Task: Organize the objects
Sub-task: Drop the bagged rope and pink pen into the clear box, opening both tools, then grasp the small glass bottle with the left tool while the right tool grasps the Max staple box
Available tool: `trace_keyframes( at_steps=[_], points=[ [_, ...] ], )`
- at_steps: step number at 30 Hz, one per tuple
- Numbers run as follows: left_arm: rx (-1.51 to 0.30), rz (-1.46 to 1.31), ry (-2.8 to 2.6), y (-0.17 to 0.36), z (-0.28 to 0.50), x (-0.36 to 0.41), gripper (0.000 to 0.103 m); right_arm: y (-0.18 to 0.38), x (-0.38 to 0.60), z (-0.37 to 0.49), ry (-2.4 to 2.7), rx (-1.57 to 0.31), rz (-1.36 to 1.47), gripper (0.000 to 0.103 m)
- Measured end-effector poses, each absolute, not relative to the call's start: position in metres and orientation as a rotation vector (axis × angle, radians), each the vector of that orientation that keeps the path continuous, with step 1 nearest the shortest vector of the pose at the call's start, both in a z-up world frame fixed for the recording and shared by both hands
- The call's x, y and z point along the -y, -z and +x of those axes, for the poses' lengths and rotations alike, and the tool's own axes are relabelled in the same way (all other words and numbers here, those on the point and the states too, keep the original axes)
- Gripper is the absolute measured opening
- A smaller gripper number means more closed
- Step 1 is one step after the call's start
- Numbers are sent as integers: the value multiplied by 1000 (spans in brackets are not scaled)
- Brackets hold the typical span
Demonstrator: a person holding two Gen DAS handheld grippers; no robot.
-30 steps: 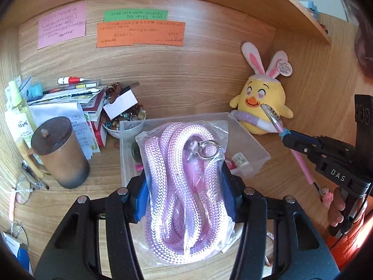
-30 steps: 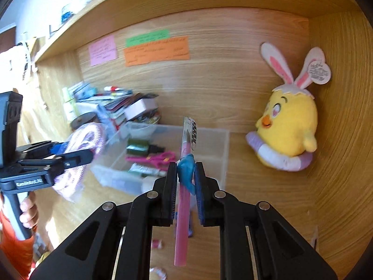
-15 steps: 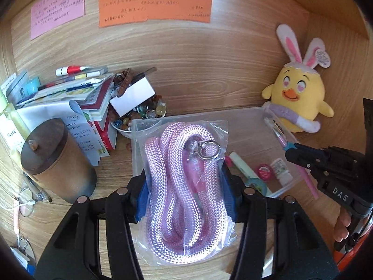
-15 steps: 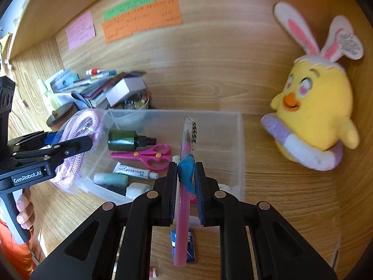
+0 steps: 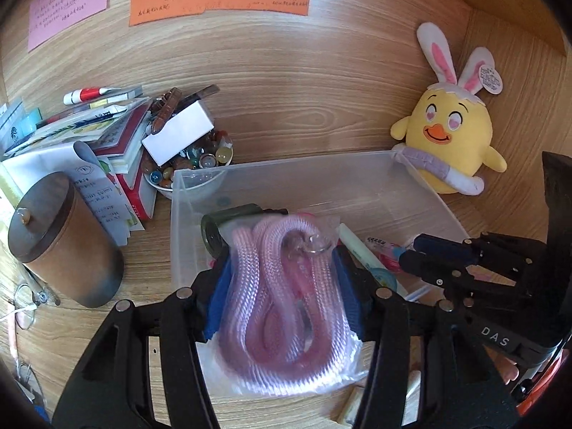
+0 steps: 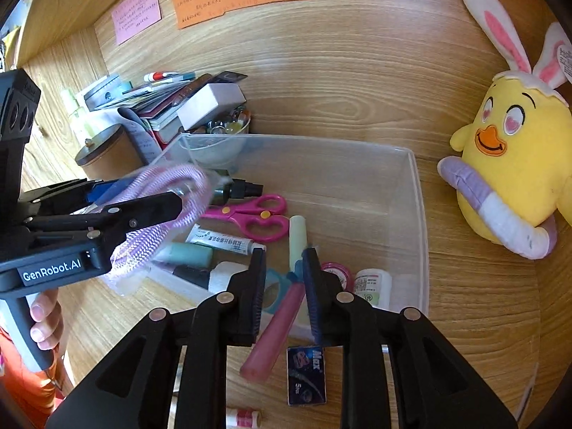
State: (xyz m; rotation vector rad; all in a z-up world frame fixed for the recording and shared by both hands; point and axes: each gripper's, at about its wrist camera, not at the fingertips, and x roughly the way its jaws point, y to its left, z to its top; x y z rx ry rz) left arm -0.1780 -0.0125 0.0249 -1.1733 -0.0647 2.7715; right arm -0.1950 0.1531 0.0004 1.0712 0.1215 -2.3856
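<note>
Jaws of the left gripper [image 5: 282,282] clench a bagged rope [image 5: 286,304] over the bin [image 6: 418,214]; right gripper [image 6: 284,268] jaws opening, pen [image 6: 275,329] loose between them.

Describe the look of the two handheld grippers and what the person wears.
Both are matte black plastic with silver rivets. The left gripper has blue pads and white "GenRobot.AI" lettering on its body. The right gripper has dark ribbed pads; its body reads "DAS" in the left wrist view. Orange clothing shows by the handle.

One bin [image 6: 418,193], one scissors [image 6: 255,216]
</note>
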Motion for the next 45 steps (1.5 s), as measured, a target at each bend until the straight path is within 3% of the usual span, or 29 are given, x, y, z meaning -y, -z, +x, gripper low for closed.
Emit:
trace_keyframes(
  at_steps=[3,9,21,32,45],
  points=[
    [45,-1128,-2785,-34,-168,10,55,-5,-157,-188,2389,-122,1054,25],
    [4,-1027,-2818,-52,-141,6,73,-20,-166,-167,2416,-134,992,37],
    [-14,-1152,-2724,-20,-107,6,73,-20,-188,-133,2437,-152,972,39],
    [-126,-1359,-2571,39,-90,1,73,35,-213,-138,2404,-132,1194,40],
    [-240,-1354,-2514,51,-83,-26,73,54,-195,-147,2365,-162,1253,44]
  ],
)
